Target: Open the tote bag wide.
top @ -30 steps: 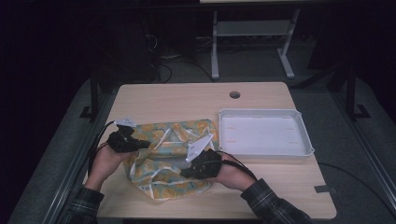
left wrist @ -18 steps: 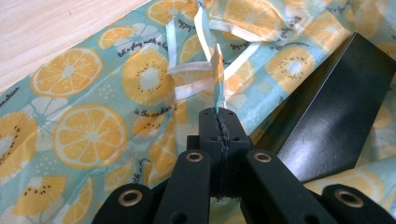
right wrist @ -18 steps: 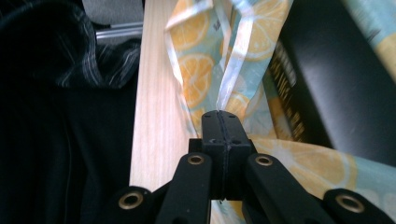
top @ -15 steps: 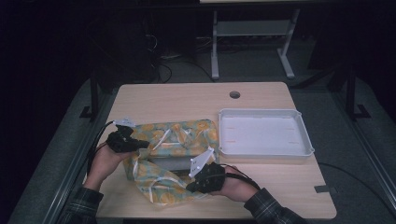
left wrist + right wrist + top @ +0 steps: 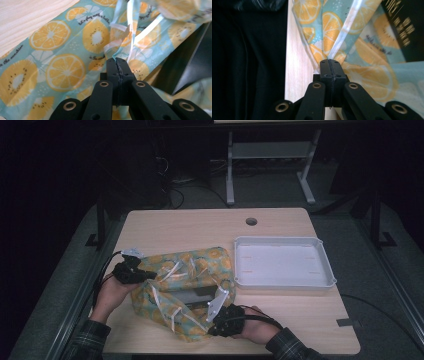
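A thin plastic bag (image 5: 192,270) printed with orange and kiwi slices lies on the wooden table (image 5: 200,227). My left gripper (image 5: 149,276) is shut on the bag's left rim, and the pinched film (image 5: 120,53) rises straight from its closed jaws (image 5: 117,61). My right gripper (image 5: 214,326) is shut on the rim near the table's front edge, its jaws (image 5: 331,62) clamped on a fold of the bag (image 5: 367,72). Between the two grips the mouth gapes over a dark box (image 5: 192,296) inside, with gold lettering on the box (image 5: 409,27).
An empty white tray (image 5: 327,270) stands to the right of the bag, touching its corner. A round cable hole (image 5: 251,221) sits at the table's far edge. Table wood (image 5: 297,75) shows left of the right jaws, with dark floor beyond the edge.
My right gripper has pulled its bag edge toward the front of the table. The bag's mouth has spread open and the dark box now shows. The left gripper has stayed put.
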